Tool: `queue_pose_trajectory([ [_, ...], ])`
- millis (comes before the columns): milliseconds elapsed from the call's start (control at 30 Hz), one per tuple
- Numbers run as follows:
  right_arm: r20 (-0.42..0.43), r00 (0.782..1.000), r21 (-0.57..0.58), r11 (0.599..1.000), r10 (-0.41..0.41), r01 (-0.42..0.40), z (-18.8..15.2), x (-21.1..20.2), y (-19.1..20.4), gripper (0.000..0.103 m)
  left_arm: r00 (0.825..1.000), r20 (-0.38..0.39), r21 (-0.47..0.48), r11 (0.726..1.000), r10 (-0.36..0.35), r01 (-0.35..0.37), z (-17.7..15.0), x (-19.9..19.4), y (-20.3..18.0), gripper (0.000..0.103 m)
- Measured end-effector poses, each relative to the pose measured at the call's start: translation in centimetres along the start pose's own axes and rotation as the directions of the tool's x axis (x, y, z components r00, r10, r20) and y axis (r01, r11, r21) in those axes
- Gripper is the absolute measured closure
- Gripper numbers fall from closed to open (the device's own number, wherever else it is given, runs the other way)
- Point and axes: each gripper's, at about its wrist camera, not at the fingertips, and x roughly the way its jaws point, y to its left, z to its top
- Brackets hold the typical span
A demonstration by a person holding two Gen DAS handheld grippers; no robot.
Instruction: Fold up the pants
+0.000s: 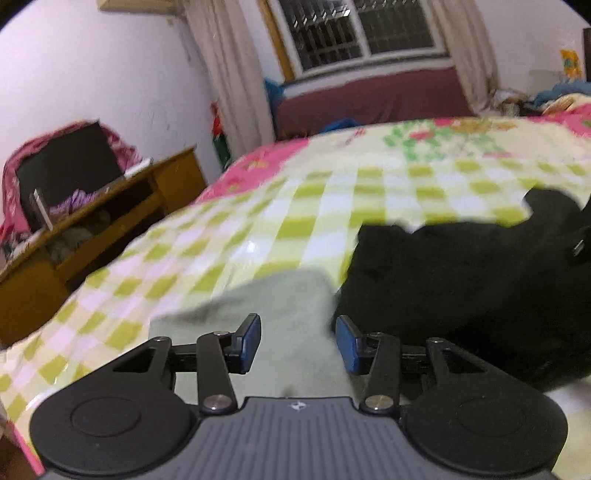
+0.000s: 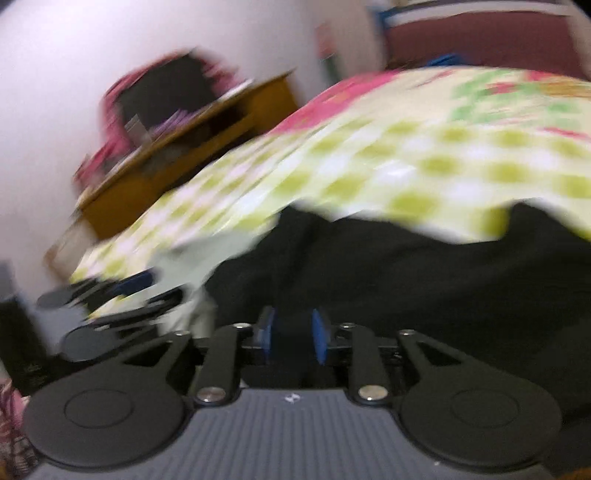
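Observation:
Black pants [image 1: 461, 280] lie bunched on the bed, right of my left gripper [image 1: 298, 341]. That gripper is open, its blue pads apart over a pale green cloth [image 1: 280, 295] with nothing pinched between them. In the blurred right wrist view the black pants [image 2: 406, 277] fill the middle. My right gripper [image 2: 291, 336] hovers close over them, its blue pads a narrow gap apart; I see no fabric clamped between them. The left gripper [image 2: 151, 291] shows at the left of that view, over the pale green cloth [image 2: 184, 258].
The bed carries a green-and-white checked sheet [image 1: 258, 221] with pink flowered edges. A wooden desk [image 1: 110, 221] with clutter stands to the bed's left by the wall. A curtained window [image 1: 362, 33] is beyond the bed, and piled bedding [image 1: 554, 96] lies at the far right.

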Motion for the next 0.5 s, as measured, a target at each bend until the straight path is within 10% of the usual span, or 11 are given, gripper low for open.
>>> queue_pose_trajectory([
  [67, 0.049, 0.99, 0.048, 0.99, -0.132, 0.13, 0.3, -3.0, -4.3, 0.072, 0.997, 0.032, 0.004, 0.998, -0.064, 0.064, 1.3, -0.4, -1.6, 0.044],
  [200, -0.006, 0.899, 0.211, 0.879, -0.437, 0.428, 1.9, -6.2, -14.7, 0.07, 0.965, 0.041, 0.042, 0.966, -0.259, 0.257, 3.2, 0.0, -7.2, 0.043],
  [400, -0.046, 0.787, 0.453, 0.689, -0.615, 0.565, 5.5, -8.9, -26.3, 0.064, 0.883, 0.007, 0.13, 0.876, -0.469, 0.465, 5.5, 1.9, -17.9, 0.043],
  [500, -0.084, 0.764, 0.483, 0.645, -0.639, 0.592, 7.4, -7.6, -29.6, 0.059, 0.856, -0.022, 0.177, 0.841, -0.516, 0.512, 6.2, 3.0, -22.1, 0.043],
])
